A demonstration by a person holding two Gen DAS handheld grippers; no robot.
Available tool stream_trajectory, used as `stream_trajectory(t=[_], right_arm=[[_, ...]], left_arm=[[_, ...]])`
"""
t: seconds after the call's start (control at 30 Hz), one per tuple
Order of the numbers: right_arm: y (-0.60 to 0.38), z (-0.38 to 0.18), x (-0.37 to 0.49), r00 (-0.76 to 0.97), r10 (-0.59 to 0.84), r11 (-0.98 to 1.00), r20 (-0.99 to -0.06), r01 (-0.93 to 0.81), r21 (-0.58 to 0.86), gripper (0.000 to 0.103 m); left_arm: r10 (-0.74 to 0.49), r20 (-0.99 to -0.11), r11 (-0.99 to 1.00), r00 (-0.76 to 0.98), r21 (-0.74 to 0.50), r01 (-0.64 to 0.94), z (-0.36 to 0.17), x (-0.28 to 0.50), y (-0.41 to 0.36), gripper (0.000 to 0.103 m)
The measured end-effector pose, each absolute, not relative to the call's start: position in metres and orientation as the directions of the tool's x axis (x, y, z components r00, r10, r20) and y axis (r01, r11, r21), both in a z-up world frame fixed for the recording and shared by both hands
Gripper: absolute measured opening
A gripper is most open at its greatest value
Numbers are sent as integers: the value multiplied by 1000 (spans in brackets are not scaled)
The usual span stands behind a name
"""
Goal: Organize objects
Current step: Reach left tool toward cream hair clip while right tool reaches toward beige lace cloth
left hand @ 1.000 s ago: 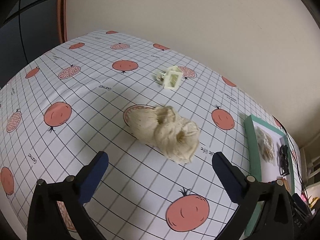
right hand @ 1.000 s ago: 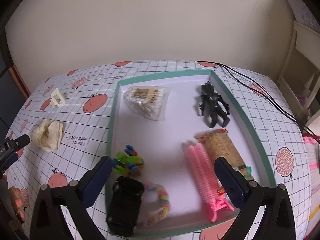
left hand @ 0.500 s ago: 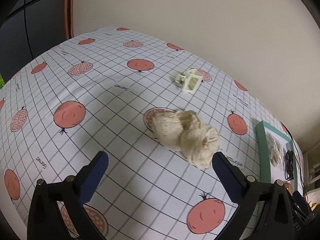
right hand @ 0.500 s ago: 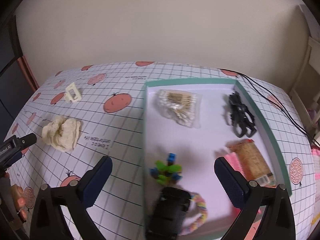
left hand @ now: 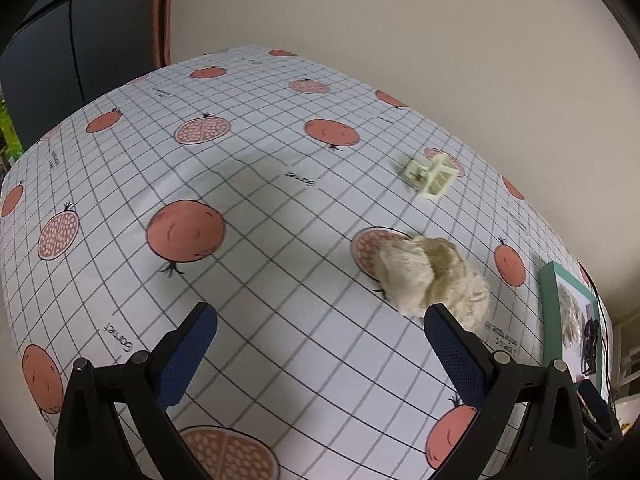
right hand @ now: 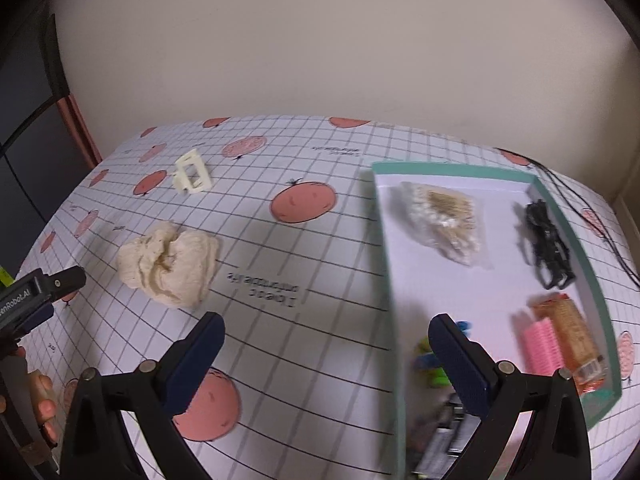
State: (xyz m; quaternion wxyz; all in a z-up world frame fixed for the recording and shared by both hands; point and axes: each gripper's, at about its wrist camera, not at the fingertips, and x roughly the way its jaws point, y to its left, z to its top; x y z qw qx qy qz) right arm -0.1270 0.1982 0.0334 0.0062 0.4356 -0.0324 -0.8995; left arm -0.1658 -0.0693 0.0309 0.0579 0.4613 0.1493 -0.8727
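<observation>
A cream scrunchie [left hand: 434,276] [right hand: 170,266] lies on the fruit-print tablecloth, with a cream hair claw clip [left hand: 432,174] [right hand: 191,171] beyond it. My left gripper [left hand: 320,322] is open and empty, its right finger just short of the scrunchie. My right gripper [right hand: 326,334] is open and empty too, hovering over the left rim of the teal-edged tray [right hand: 386,248]. The tray holds a bag of cotton swabs [right hand: 444,216], a black claw clip [right hand: 546,240], pink hair rollers [right hand: 540,346] and several other small items.
The left gripper's tip [right hand: 48,286] and a hand [right hand: 42,408] show at the left edge of the right wrist view. A black cable [right hand: 580,200] runs past the tray's far right corner. A wall bounds the table at the back. A dark panel stands at the left.
The right gripper has swung left, from over the tray's middle to its left rim. The left gripper's view has turned left, so the scrunchie now sits by its right finger.
</observation>
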Motion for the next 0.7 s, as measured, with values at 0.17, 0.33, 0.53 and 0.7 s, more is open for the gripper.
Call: stream_trajectory(t=[0.17,0.33,0.53,0.7], right_arm=[[181,27,-132,-611,-57,-998,-790,7,66,103],[157,20,-140,-601,-84,-996,-795,51,67,103],[126,14,-152,-598,-123,-991,-792,111,70,103],[108,7,-160,-593,-143,-987,-792,144,70,103]], left_arm=[[17,-828,-946,-560,-195,259,27,-168,-82,103],[7,-832,-940,-554,-194,279,23,-171,-95,103],[7,-835,-943,-550,-188,274,20,-179,-100,103],[41,-840,-941,-541,-215,263,16,-190,-98,103]])
